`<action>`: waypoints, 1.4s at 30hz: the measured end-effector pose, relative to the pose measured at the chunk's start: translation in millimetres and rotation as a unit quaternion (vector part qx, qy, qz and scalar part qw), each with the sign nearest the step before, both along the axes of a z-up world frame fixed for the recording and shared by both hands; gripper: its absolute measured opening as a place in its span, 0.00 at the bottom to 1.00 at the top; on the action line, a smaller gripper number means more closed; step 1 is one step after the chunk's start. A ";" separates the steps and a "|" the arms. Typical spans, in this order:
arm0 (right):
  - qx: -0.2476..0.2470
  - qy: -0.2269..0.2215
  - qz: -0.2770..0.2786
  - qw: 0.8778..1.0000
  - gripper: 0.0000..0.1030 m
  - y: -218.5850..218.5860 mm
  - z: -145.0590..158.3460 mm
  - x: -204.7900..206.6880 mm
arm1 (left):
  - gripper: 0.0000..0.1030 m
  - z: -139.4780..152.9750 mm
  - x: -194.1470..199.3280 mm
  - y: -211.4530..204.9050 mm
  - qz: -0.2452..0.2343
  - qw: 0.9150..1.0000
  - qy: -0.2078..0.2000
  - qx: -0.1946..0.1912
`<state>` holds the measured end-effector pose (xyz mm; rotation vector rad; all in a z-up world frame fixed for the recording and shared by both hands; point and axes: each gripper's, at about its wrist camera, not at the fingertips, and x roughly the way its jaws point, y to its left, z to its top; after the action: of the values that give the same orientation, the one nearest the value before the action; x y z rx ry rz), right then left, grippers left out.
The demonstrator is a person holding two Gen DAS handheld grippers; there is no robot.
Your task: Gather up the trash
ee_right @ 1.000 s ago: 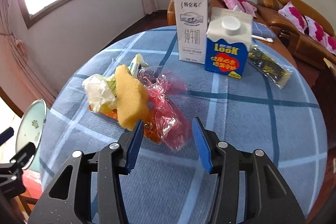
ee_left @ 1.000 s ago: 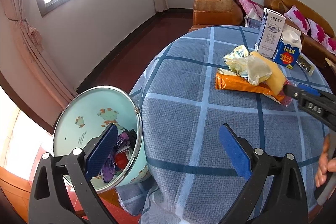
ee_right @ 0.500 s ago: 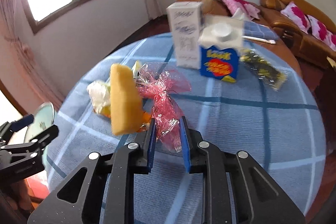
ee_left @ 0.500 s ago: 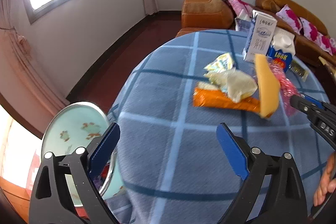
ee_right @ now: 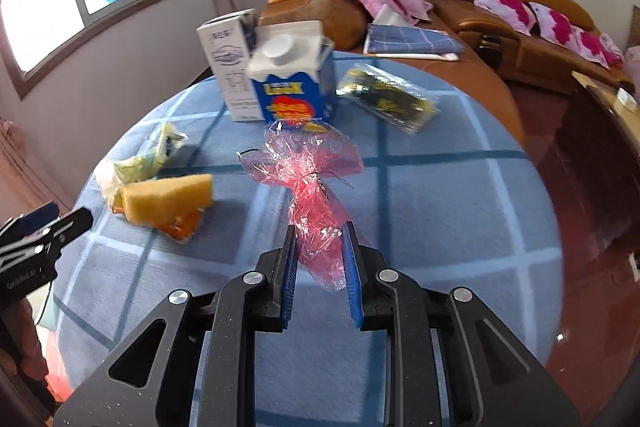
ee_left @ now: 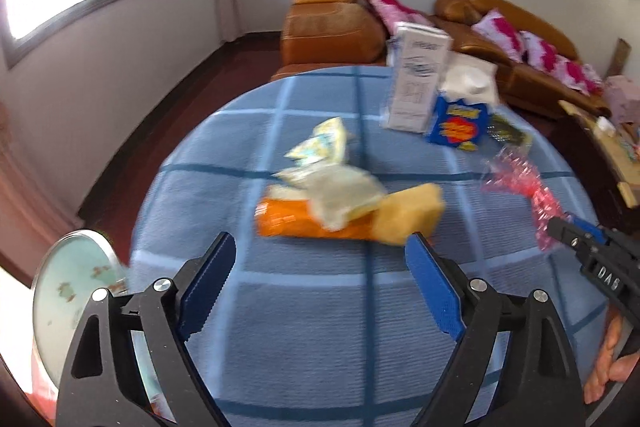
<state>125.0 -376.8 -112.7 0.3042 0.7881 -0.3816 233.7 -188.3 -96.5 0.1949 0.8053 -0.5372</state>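
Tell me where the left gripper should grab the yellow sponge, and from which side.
Probably across the two broad flat faces of the yellow sponge, coming from the near table edge. It lies tilted on the orange wrapper, its near end free. The open left gripper already faces it, and its jaws have just been narrowing.

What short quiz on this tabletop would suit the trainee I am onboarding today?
1. True or false: the right tool grips the crinkled pink cellophane wrapper.
2. Which stands nearer the right camera: A, tall white carton, or B, blue carton with white cap?
3. Fill in: the yellow sponge wedge rests against an ___ snack packet.

Key: 1 true; 2 B; 3 orange.
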 end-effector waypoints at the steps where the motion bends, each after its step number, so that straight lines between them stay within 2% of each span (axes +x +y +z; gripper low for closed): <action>1: -0.003 0.001 -0.002 1.000 0.22 0.2 1.0 -3.9 | 0.82 0.2 -0.5 -3.9 -0.005 1.000 0.001 -0.004; 5: -0.005 -0.001 -0.018 1.000 0.22 -9.3 4.9 -22.5 | 0.80 -2.9 1.9 -27.2 -0.030 0.999 0.007 -0.017; 7: -0.009 0.000 -0.029 1.000 0.22 -16.5 4.1 -29.4 | 0.71 -6.7 5.5 -38.0 -0.043 0.998 0.021 -0.028; 9: -0.004 0.002 -0.037 0.999 0.22 -22.7 1.6 -32.5 | 0.71 -12.0 10.9 -48.3 -0.053 0.997 0.042 -0.042; 11: 0.006 0.000 -0.044 0.999 0.22 -26.4 -0.9 -34.0 | 0.66 -18.6 15.0 -58.3 -0.053 0.997 0.050 -0.038; 13: 0.008 0.001 -0.040 0.999 0.22 -24.3 -2.2 -32.3 | 0.47 -25.5 17.4 -65.8 -0.052 0.997 0.052 -0.026; 16: 0.007 -0.002 -0.031 1.000 0.22 -18.5 -1.0 -31.0 | 0.36 -30.6 16.5 -65.3 -0.053 0.997 0.055 -0.015; 18: 0.006 -0.005 -0.026 1.000 0.22 -13.8 0.8 -31.0 | 0.33 -26.8 11.4 -60.9 -0.056 0.997 0.045 -0.016; 23: 0.003 -0.006 -0.019 1.000 0.22 -4.2 3.9 -29.5 | 0.32 -7.3 -5.9 -46.0 -0.059 0.998 0.012 0.000; 26: 0.000 -0.007 -0.015 1.000 0.22 2.2 7.7 -30.4 | 0.32 2.9 -14.9 -35.2 -0.062 0.998 0.008 -0.005; 31: -0.009 -0.010 -0.008 1.000 0.22 14.7 15.3 -31.8 | 0.33 8.5 -26.6 -19.7 -0.063 0.998 0.011 -0.003; 36: -0.014 -0.013 0.002 1.000 0.22 27.5 22.0 -31.7 | 0.33 12.5 -39.1 -1.6 -0.053 0.998 -0.008 0.020; 42: -0.020 -0.016 0.024 0.999 0.22 50.6 29.3 -26.6 | 0.33 21.5 -44.8 24.3 -0.036 0.999 -0.020 0.017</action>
<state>98.4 -326.2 -83.4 0.2532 0.7534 -0.3456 188.9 -164.0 -75.0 0.2656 0.7704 -0.5858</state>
